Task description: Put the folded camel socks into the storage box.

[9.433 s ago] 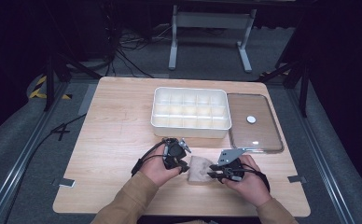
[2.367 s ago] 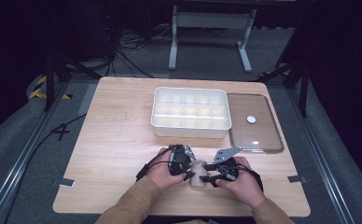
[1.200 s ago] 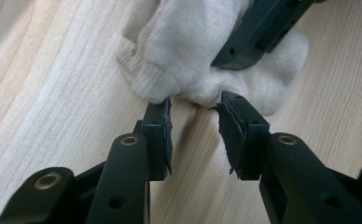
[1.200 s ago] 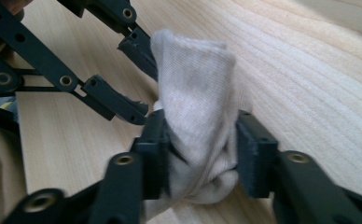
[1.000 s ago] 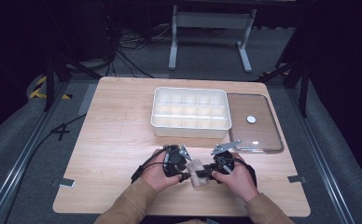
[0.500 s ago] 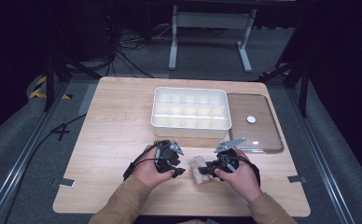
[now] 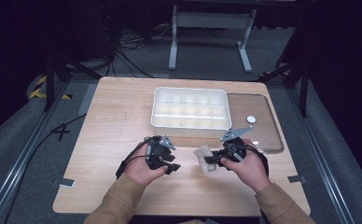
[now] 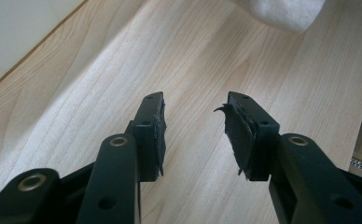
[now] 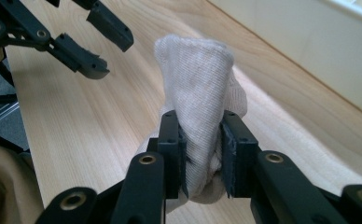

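- Gripping a folded white cloth (image 9: 200,102), the right gripper (image 9: 201,156) has both pads pressed into the fabric; the bundle stands upright between the jaws, just above the wooden table (image 7: 123,116).
- In the high view, the cloth (image 7: 204,157) sits at the near middle of the table, in front of the white compartment tray (image 7: 190,111) and apart from it.
- The left gripper (image 8: 195,135) is released: its jaws have just been opening, nothing lies between them, and the cloth's edge (image 8: 281,14) is ahead of the tips.
- Step in hand, as judged: handover complete, with the right gripper carrying the cloth alone.
- The next move likely calls for a steady lift toward the tray, keeping the grip firm so that the soft fabric does not slip.
- Pose: both hands sit low at the near edge, the left hand (image 7: 144,168) drawn aside and the right hand (image 7: 244,165) angled inward.
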A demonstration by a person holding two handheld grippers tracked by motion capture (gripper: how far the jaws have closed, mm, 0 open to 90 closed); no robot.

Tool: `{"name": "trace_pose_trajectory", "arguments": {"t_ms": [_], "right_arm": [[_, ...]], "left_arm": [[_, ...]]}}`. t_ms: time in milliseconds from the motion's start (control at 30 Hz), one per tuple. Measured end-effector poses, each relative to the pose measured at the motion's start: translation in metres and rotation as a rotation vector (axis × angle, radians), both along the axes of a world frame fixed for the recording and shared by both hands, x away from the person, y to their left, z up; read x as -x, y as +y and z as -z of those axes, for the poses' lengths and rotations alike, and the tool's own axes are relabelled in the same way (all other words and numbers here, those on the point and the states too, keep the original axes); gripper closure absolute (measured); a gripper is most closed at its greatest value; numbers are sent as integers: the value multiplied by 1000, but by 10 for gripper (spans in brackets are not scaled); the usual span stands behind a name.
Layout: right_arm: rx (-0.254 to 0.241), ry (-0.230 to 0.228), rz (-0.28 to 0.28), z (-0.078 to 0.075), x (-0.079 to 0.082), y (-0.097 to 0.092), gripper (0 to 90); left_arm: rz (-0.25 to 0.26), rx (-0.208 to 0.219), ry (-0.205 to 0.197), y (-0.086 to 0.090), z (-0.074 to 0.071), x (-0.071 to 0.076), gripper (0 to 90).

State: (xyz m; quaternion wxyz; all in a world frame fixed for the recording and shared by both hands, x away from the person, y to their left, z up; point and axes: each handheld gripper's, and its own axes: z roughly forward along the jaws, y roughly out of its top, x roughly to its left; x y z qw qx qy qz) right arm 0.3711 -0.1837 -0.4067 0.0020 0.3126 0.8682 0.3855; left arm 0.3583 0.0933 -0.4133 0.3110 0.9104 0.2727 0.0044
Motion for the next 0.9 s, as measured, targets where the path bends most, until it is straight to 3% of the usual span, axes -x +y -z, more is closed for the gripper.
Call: {"name": "trace_pose_trajectory", "arguments": {"t_ms": [333,633,700,900], "right_arm": [[50,-65,-2,-21,-7,-4,723],[56,-67,10,-37,-16,-13,719],[40,-42,6,-40,-18,-15,718],[67,-71,4,-51,-23,-18,717]], "left_arm": [[-4,20,5,5,-3,-1,583],[-4,45,3,11,-5,-2,572],[-4,48,2,12,-6,-3,569],[-8,51,1,14,-7,-3,567]]}}
